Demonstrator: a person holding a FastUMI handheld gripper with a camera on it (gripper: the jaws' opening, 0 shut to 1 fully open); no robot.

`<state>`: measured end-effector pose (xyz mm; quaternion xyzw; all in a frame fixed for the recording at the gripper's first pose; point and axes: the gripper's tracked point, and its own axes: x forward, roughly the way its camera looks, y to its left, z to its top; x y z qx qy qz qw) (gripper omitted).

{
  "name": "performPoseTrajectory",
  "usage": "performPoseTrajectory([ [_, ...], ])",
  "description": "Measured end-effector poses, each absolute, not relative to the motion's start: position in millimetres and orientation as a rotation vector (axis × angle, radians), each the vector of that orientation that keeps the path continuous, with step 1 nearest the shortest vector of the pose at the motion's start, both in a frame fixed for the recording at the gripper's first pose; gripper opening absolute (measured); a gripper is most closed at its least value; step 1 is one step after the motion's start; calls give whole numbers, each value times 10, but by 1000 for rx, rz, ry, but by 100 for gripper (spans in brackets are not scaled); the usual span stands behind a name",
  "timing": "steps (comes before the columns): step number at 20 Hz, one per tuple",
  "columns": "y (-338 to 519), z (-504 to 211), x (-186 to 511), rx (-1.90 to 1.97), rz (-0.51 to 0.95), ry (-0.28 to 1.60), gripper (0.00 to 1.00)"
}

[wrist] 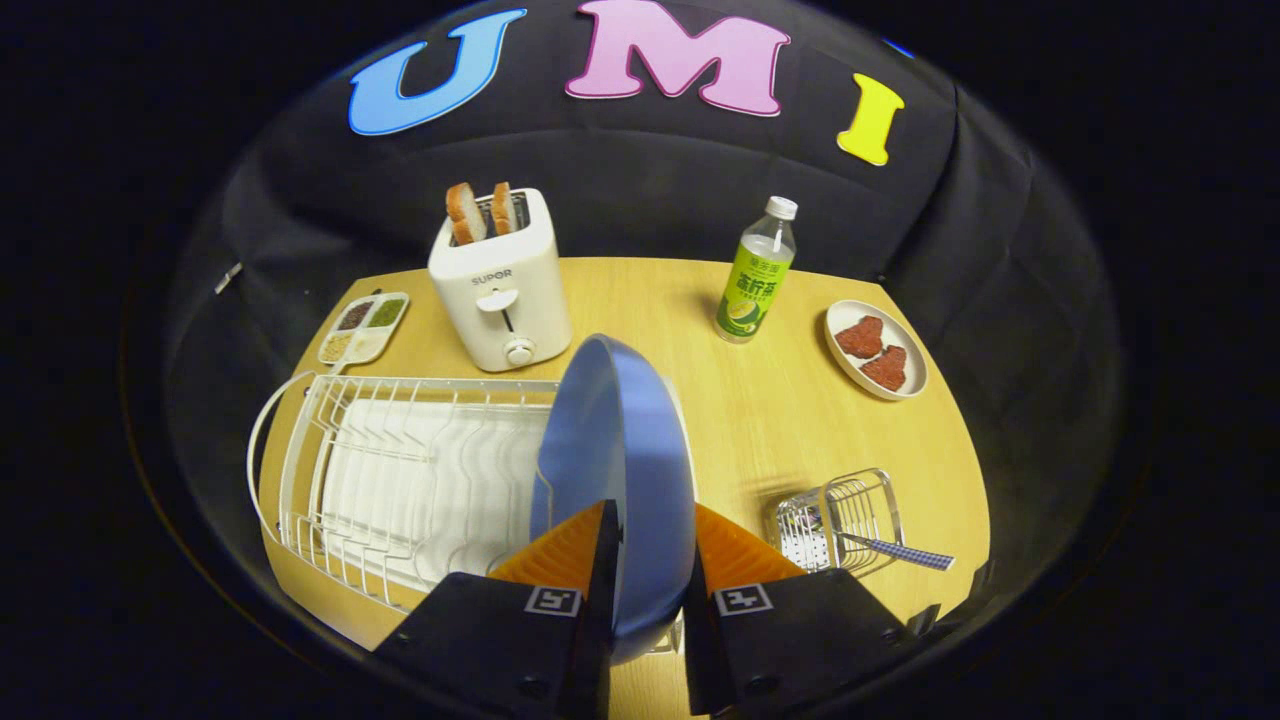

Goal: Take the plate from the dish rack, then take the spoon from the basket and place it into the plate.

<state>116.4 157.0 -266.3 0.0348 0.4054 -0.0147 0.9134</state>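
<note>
The fingers (pixel 648 545) are clamped on the lower rim of the blue plate (pixel 615 470), one on each face, holding it on edge at the right end of the white dish rack (pixel 400 470), just above or barely clear of its wires; I cannot tell which. The plate looks rigid and glossy, likely ceramic or melamine, so it is probably fairly heavy for a rim pinch, slippery, and liable to chip if it knocks the rack or the counter (pixel 780 400). The rim is the sensible place to hold it, gripped deep enough that it cannot swing.

The spoon (pixel 895 550) lies in the wire basket (pixel 840 520) to the right of the fingers, its checked handle poking out over the rim; it looks light, thin and stiff, best taken by that handle.

Count: one blue plate, one spoon, one basket, one rack, one toaster (pixel 500 285) with two bread slices, one bottle (pixel 755 275), one small dish (pixel 878 350) with two reddish pieces, one divided tray (pixel 363 328)
</note>
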Motion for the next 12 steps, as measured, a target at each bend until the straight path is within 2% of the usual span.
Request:
performPoseTrajectory([
  [4, 1574, -2504, 1281, 23, -59, 808, 29],
  [12, 1422, -2283, 1267, -3, -97, 756, 28],
])
